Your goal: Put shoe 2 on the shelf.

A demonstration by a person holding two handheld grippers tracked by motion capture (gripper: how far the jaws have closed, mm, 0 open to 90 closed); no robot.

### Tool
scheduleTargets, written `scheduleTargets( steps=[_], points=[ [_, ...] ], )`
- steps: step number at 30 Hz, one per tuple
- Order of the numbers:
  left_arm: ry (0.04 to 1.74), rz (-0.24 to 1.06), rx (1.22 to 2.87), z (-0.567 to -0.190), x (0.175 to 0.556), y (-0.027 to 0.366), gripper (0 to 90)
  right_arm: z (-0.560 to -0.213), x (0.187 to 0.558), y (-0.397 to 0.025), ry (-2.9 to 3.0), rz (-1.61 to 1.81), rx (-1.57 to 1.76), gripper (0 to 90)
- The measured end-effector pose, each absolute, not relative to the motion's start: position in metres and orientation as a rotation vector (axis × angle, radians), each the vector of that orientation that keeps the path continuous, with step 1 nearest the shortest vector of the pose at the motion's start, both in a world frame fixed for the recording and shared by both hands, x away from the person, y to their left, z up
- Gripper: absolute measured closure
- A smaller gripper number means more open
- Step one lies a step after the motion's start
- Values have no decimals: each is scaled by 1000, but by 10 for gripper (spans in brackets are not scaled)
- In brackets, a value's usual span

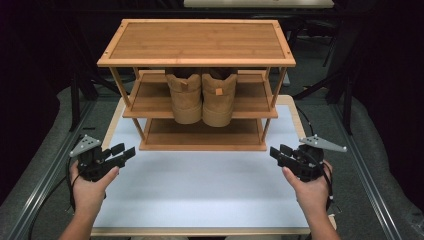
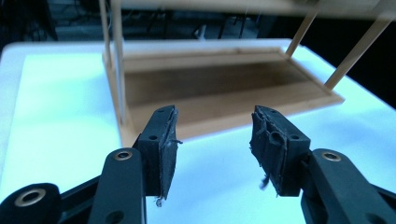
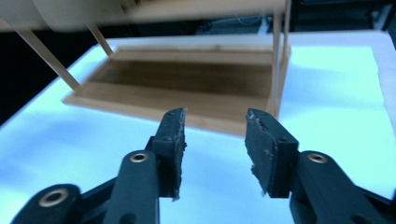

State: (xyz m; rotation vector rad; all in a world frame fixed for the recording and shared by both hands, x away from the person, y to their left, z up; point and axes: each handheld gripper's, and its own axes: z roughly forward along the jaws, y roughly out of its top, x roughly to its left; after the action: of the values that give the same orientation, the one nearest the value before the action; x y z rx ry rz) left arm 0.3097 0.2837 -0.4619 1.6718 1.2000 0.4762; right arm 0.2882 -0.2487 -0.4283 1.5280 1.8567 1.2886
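Jaws of both the left gripper (image 1: pixel 122 152) and right gripper (image 1: pixel 279 153) gape empty. The tan boots (image 1: pixel 202 96), frame centre on the rack's (image 1: pixel 196 62) middle shelf, look stiff, weighty; grasp their collars.

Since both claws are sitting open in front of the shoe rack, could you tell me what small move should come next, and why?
Probably ease the right claw forward and up toward the tan boots on the rack's middle shelf. Both it and the left claw are open and empty above the white tabletop, well short of the rack.
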Motion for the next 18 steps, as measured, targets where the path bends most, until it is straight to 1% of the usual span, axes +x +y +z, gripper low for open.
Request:
scheduleTargets(
  steps=[4,8,10,15,18],
  points=[
    [1241,479,1690,-488,306,286,498,-457,284,-248,1842,1247,1533,546],
    [1235,498,1744,-510,304,285,489,-481,283,-246,1849,1213,1567,525],
    [1243,469,1754,-521,304,286,482,-491,282,-246,1884,1197,1583,515],
    [1271,448,1782,-538,305,290,459,-515,279,-244,1849,1189,1600,486],
    [1270,461,1804,-544,307,292,456,-531,279,-245,1866,1182,1616,470]
  ],
)
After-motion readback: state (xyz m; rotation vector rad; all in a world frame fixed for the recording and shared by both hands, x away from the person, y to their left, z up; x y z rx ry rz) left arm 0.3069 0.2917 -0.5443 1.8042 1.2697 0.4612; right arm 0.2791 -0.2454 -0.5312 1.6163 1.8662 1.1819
